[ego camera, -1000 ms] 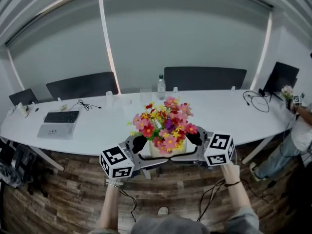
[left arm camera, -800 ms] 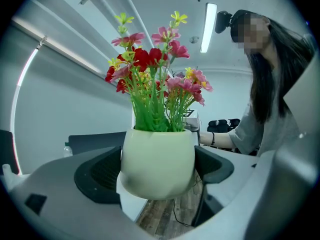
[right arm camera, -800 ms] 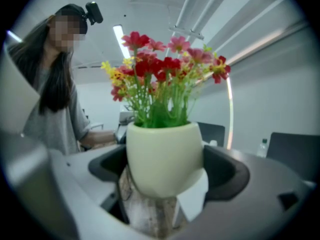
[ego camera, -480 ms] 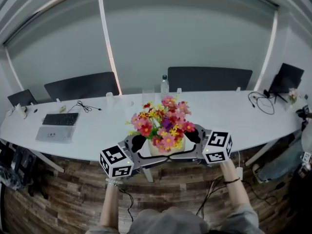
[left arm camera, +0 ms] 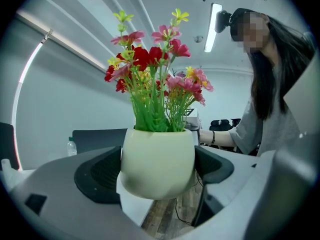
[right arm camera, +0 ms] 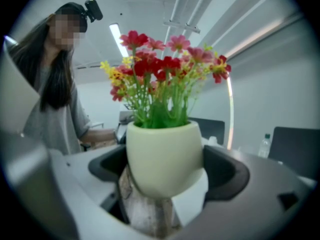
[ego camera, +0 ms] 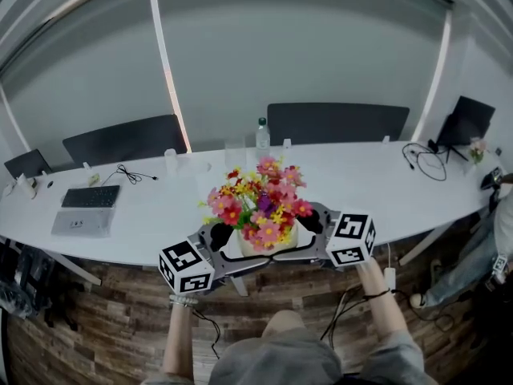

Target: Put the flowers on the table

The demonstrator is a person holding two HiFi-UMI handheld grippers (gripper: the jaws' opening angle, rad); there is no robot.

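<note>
A cream pot (ego camera: 266,239) of pink, red and yellow flowers (ego camera: 255,201) hangs in the air over the front edge of the long white table (ego camera: 144,231). Both grippers hold it from opposite sides. My left gripper (ego camera: 236,249) comes in from the lower left and my right gripper (ego camera: 309,233) from the right. In the left gripper view the pot (left arm camera: 157,161) sits between the two dark pads (left arm camera: 97,176), with the left gripper (left arm camera: 157,171) shut on it. In the right gripper view the pot (right arm camera: 164,156) likewise fills the right gripper (right arm camera: 165,171); wooden floor shows below it.
On the table lie a laptop (ego camera: 80,215) at the left, a cable (ego camera: 128,172), glasses (ego camera: 170,160), a water bottle (ego camera: 261,133) behind the flowers, and cables (ego camera: 421,157) and a dark screen (ego camera: 463,123) at the right. Two dark chairs (ego camera: 120,139) stand behind. A person (ego camera: 497,231) is at the right end.
The pot and both grippers have drifted slightly left and a little farther over the table's edge. Both grips are unchanged. The person at the right end has shifted.
</note>
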